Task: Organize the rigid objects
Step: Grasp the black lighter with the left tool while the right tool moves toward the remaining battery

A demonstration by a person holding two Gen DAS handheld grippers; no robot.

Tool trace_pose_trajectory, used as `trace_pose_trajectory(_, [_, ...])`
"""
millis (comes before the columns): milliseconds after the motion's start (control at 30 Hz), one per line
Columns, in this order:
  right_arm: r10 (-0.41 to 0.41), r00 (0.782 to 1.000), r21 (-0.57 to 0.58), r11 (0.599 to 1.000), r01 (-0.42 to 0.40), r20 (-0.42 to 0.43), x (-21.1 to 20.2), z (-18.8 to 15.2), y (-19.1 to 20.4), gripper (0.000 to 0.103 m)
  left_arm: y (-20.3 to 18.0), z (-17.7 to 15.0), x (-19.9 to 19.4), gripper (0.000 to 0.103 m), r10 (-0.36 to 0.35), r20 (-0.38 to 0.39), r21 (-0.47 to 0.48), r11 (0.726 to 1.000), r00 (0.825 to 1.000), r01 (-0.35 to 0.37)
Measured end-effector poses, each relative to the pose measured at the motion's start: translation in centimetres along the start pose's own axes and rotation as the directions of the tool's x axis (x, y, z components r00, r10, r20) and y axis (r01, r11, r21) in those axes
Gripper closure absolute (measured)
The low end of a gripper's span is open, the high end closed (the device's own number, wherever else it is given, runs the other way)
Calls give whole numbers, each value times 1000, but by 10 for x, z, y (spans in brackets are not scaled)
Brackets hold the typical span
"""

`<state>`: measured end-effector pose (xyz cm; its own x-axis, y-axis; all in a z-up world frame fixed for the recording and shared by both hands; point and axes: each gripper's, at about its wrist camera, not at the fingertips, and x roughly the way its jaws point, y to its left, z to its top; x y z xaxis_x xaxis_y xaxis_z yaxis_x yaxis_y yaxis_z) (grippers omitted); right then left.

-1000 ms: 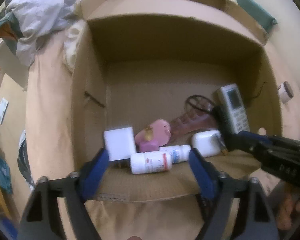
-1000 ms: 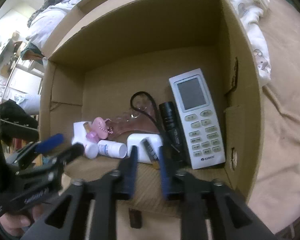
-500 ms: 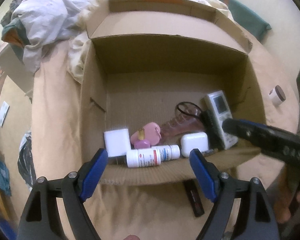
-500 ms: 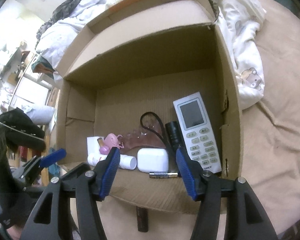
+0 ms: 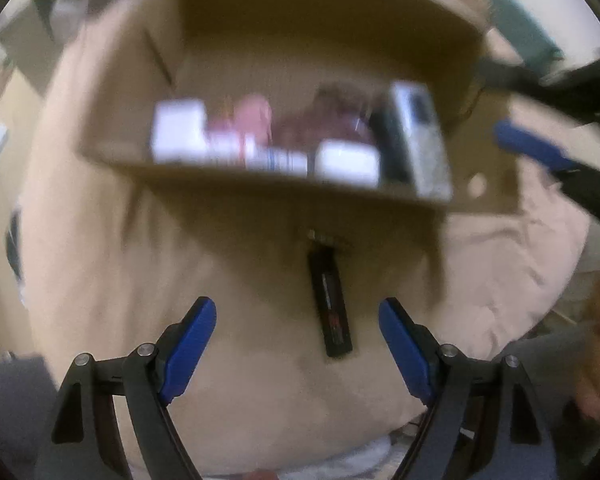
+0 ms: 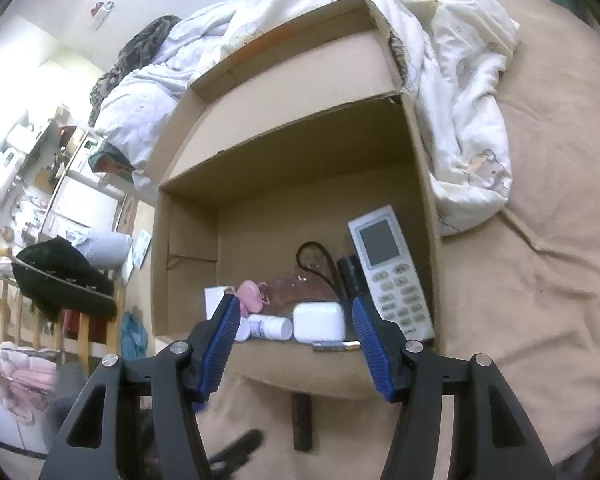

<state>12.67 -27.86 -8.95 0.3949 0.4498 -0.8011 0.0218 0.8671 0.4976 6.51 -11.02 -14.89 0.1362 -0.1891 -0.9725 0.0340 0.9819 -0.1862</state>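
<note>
A cardboard box [image 6: 284, 184] lies open on a tan bed. Inside are a white remote [image 6: 390, 272], a black flashlight [image 6: 350, 276], a white case [image 6: 318, 322], a pill bottle [image 6: 270, 328], a pink toy [image 6: 250, 298], a white cube [image 6: 216, 300] and a small battery [image 6: 336, 346]. A thin black stick [image 5: 330, 304] lies on the bed in front of the box; it also shows in the right wrist view [image 6: 302, 422]. My left gripper [image 5: 296, 344] is open and empty, just short of the stick. My right gripper [image 6: 294, 336] is open and empty before the box front.
The left wrist view is blurred by motion. A crumpled white quilt [image 6: 468, 92] lies behind and right of the box. Shelves and a chair with clothes [image 6: 60, 276] stand off the bed's left side. The tan sheet [image 6: 540, 280] spreads to the right.
My left gripper has pulled back and dropped toward the black stick in front of the box. My right gripper opened a second ago, has let go of the battery and drawn back and up.
</note>
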Motion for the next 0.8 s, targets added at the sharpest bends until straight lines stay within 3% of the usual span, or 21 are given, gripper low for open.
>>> trace_pose_trajectory(67, [4,1000,5,1000,-4,0,-4,-2,-4,42,-4,-4,18,31,19,-24,-10,1000,1000,-19])
trace_pose_trajectory(333, [-23,1000,-3,1000,23,15,-21,-8,-20,42,-24,-6,47,38,93,-44,22,995,995,-92])
trace_pose_trajectory(400, [-24,1000,-5,1000,24,15,-22,-8,-21,42,-28,-7,48,51,120,-31,28,992,992,-119])
trace_pose_trajectory(467, [-26,1000,-9,1000,27,16,-23,-8,-21,42,-31,-7,48,82,119,-22,36,992,993,-118])
trace_pose_trajectory(500, [-28,999,-11,1000,28,16,-24,-8,-21,42,-33,-7,47,85,116,-21,50,992,993,-115])
trace_pose_trajectory(800, [-59,998,-31,998,58,-15,-16,-13,-16,42,-4,5,16,86,100,-21,40,994,995,-99])
